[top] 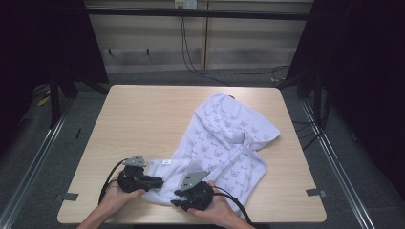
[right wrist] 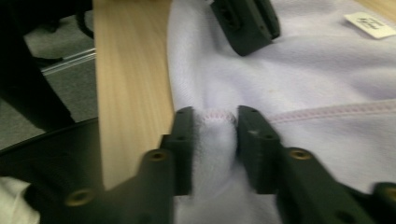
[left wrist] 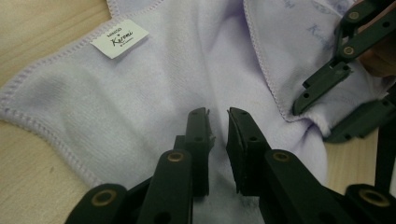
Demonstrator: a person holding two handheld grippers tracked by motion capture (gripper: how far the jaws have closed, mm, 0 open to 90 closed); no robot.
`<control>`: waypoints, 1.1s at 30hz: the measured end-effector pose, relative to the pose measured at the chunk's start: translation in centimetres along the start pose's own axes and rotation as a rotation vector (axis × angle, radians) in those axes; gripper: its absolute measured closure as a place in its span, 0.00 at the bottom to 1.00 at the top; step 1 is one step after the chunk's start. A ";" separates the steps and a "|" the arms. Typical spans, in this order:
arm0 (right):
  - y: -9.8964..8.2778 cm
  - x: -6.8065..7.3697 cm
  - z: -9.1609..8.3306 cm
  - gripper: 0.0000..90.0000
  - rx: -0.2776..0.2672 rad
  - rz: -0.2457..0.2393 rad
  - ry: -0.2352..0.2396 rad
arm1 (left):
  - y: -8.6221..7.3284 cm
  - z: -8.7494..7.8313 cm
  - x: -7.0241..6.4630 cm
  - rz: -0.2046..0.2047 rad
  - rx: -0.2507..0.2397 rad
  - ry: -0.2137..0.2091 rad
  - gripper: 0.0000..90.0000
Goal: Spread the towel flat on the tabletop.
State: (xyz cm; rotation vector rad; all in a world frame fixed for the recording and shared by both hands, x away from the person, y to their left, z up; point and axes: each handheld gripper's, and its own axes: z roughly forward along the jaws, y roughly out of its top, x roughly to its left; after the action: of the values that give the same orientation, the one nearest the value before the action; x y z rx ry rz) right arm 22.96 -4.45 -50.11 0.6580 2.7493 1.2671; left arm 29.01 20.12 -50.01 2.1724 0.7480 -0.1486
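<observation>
Towel (top: 224, 138) in pale lilac with a faint printed pattern lies rumpled across the right half of my light wooden table (top: 143, 119) in the high view, its near end folded over plain side up at the front edge. My left gripper (top: 160, 182) sits at the left of that near end, pointing right, and my right gripper (top: 175, 199) sits at the front edge of the cloth, pointing left, the two close together. Both my hands hold them from below. Black cables (top: 191, 52) hang down the wall at the back.

From the left gripper view, my jaws stand a narrow slit apart over the plain lilac cloth (left wrist: 140, 107), and I cannot tell whether any of it is caught between them. A small white label (left wrist: 119, 38) is sewn near the stitched hem up and to the left. My right gripper (left wrist: 327, 116) shows at the right, its jaws on a bunched corner of the towel.

From the right gripper view, my jaws are clamped on a fold of the towel's hemmed edge (right wrist: 216, 116), cloth bulging between them. The other gripper's tip (right wrist: 245, 23) rests on the cloth beyond, with the label (right wrist: 370, 24) at the upper right.
</observation>
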 end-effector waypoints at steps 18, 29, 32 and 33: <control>-4.8 -6.0 -12.0 0.96 -0.237 0.326 -0.033 | 0.4 -1.1 -0.2 0.013 -0.060 -0.006 0.76; -9.1 -9.0 -17.6 0.96 -0.277 0.409 -0.192 | 1.3 -1.8 6.0 -0.140 -0.161 0.067 0.69; -9.1 -9.4 -17.2 0.96 -0.252 0.403 -0.193 | 1.6 -0.7 5.6 -0.096 -0.103 0.099 0.62; -9.1 -9.4 -17.2 0.96 -0.252 0.403 -0.193 | 1.8 -0.5 5.6 -0.087 -0.084 0.103 0.62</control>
State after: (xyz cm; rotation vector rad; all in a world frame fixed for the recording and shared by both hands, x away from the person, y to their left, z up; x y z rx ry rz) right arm 24.58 -25.70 -46.60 1.2738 2.3217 1.4923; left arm 34.56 22.18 -50.39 2.0817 0.8921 -0.0493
